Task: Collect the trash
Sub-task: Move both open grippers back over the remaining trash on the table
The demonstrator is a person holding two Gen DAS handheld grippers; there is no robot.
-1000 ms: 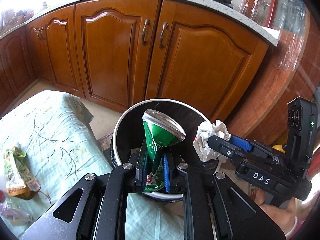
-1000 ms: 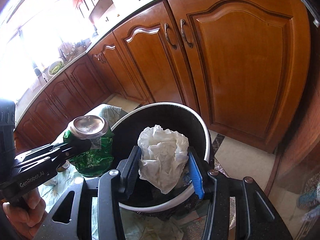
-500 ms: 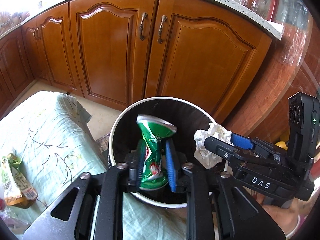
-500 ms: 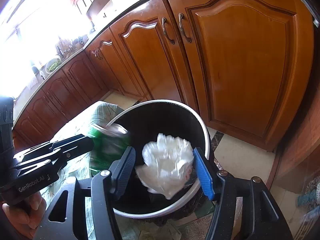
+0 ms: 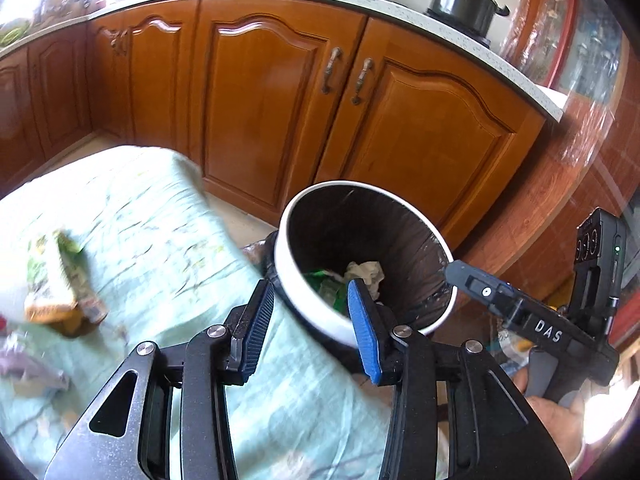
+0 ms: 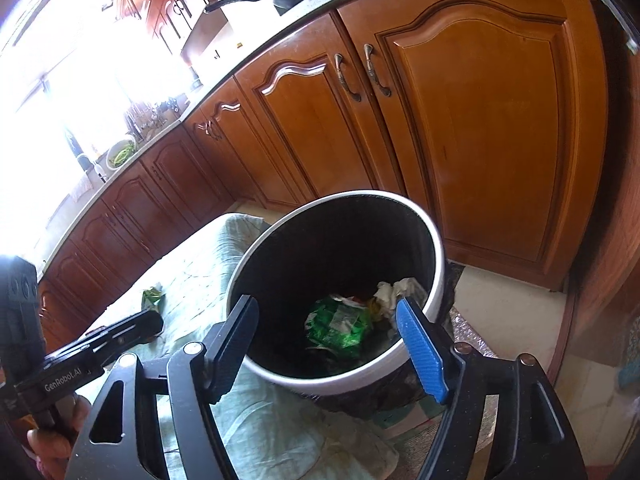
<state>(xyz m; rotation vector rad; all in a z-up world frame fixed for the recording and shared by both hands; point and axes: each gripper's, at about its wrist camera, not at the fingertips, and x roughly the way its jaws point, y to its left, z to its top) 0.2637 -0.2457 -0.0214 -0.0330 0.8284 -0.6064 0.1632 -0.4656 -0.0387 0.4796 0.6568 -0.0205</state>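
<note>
Both pieces of trash have left the grippers since the earlier frames: the crushed green can and the crumpled white paper now lie at the bottom of the bin, touching each other among other scraps. The right gripper hangs over the bin's near rim, jaws spreading and nothing between them; the left gripper has swung off toward the cloth-covered table, jaws also opening and empty. More litter waits there: a green-and-yellow snack wrapper, blurred, and something pale at the table's near edge that I cannot identify. To finish this release well, I would let each jaw open fully and lift clear of the rim before turning, so no finger catches the bin and tips it.
</note>
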